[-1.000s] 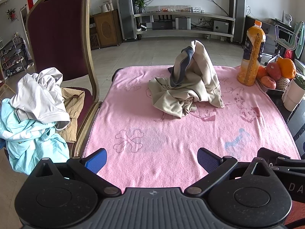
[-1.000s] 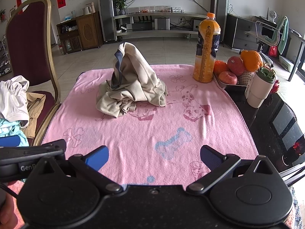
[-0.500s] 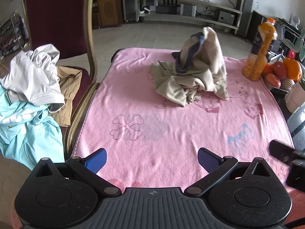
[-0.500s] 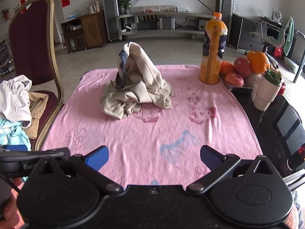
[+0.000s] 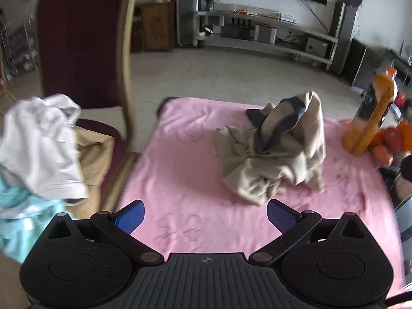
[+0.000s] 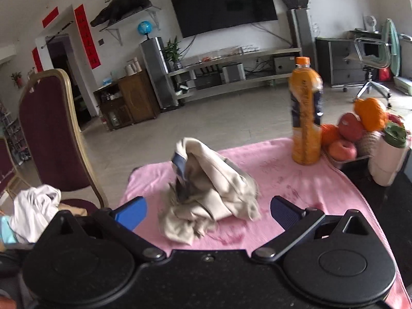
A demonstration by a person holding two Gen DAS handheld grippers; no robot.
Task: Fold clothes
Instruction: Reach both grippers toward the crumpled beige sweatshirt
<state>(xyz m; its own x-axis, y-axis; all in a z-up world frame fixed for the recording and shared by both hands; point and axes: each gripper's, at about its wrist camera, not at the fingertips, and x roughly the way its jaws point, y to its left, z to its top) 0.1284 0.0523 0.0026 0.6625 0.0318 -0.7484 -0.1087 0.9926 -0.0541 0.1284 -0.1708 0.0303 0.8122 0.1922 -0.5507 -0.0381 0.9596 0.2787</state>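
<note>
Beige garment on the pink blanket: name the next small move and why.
Probably bring the open right gripper down onto the crumpled beige garment and pinch an edge to spread it. It lies heaped on the pink blanket, unfolded; the left gripper is open too, holding nothing.

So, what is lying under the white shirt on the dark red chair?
Under the crumpled white shirt on the dark red chair lie a tan garment and a light blue garment. The shirt covers most of both, so what lies beneath stays hidden.
</note>
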